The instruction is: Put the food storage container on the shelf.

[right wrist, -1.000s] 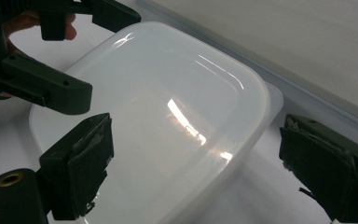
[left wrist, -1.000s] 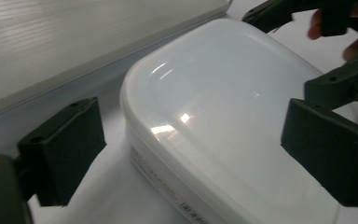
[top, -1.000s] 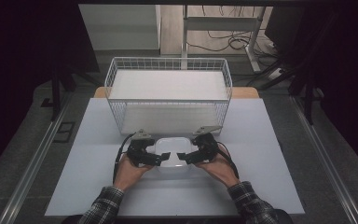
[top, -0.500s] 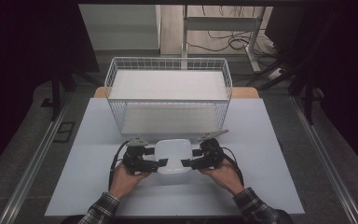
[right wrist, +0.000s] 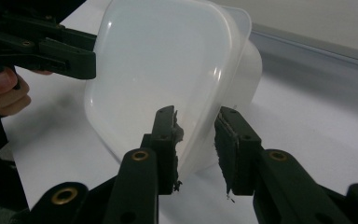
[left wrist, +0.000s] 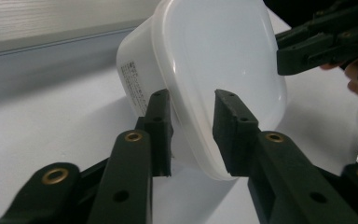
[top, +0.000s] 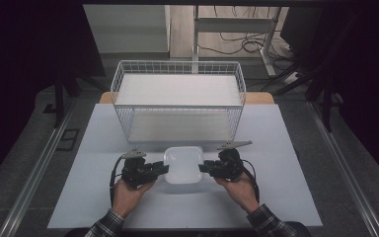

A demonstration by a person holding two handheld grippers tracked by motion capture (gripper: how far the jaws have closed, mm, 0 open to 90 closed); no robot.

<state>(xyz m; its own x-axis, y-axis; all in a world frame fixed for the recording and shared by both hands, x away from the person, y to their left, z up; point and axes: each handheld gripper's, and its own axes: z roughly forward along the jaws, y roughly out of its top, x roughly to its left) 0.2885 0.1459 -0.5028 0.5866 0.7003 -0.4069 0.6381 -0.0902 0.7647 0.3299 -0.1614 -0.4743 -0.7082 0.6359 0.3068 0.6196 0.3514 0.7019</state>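
A white lidded plastic container (top: 182, 164) sits low over the white table, in front of the wire basket. My left gripper (top: 165, 169) holds its left end and my right gripper (top: 201, 168) its right end. In the left gripper view the jaws (left wrist: 192, 100) straddle the container's (left wrist: 214, 51) rim, one pad on the lid and one on the wall. The right gripper (right wrist: 196, 116) grips the container's (right wrist: 158, 60) opposite rim the same way. Both pairs of jaws have just been closing with the container between them.
A white wire basket (top: 177, 106) stands just behind the container, with a flat white panel inside. The white table sheet (top: 286, 197) stretches wide on both sides. Metal rails run along the floor left and right, and cables lie at the back.
Both grippers' jaws have narrowed onto the container's two ends. The hands have drawn slightly toward the near edge; the container has stayed about where it was.
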